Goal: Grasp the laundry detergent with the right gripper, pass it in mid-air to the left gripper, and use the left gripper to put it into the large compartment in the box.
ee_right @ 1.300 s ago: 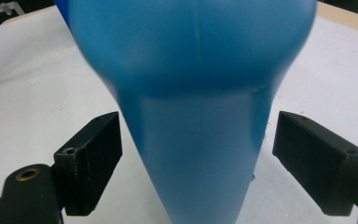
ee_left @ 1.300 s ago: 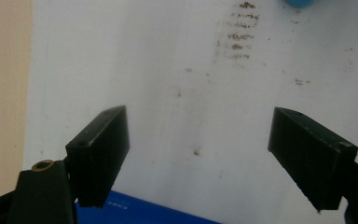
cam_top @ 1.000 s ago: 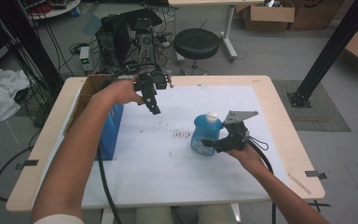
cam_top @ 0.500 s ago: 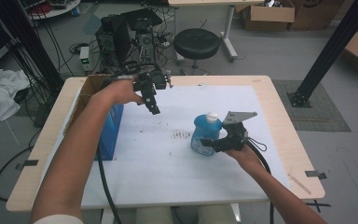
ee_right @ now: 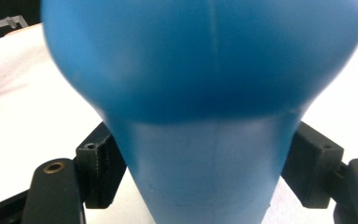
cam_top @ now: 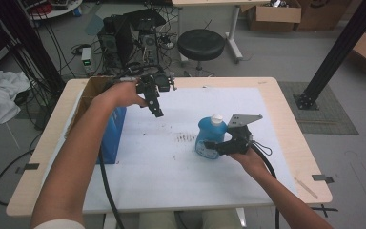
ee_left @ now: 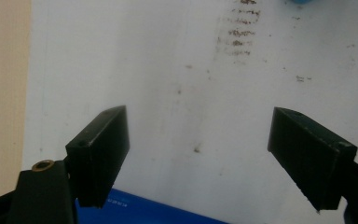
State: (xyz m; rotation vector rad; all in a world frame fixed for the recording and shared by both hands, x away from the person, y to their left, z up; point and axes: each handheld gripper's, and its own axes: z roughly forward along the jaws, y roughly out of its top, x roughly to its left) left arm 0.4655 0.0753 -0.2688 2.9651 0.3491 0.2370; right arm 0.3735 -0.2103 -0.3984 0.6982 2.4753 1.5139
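Note:
A blue bottle (cam_top: 208,139) with a white cap stands on the white mat (cam_top: 171,162), right of centre. My right gripper (cam_top: 215,145) is shut on it from the near right side. In the right gripper view the bottle (ee_right: 205,70) bulges wide above the two jaws, which press on its narrower part at each side of my right gripper (ee_right: 209,170). My left gripper (cam_top: 156,110) hangs over the far left part of the mat, pointing down. It is open, and in the left gripper view only bare mat lies between the jaws of my left gripper (ee_left: 200,144).
A blue box (cam_top: 113,130) stands at the mat's left edge, beside an open cardboard box (cam_top: 91,88). Dark smudges (cam_top: 186,138) mark the mat left of the bottle. A round stool (cam_top: 201,45) and computer gear stand beyond the table's far edge.

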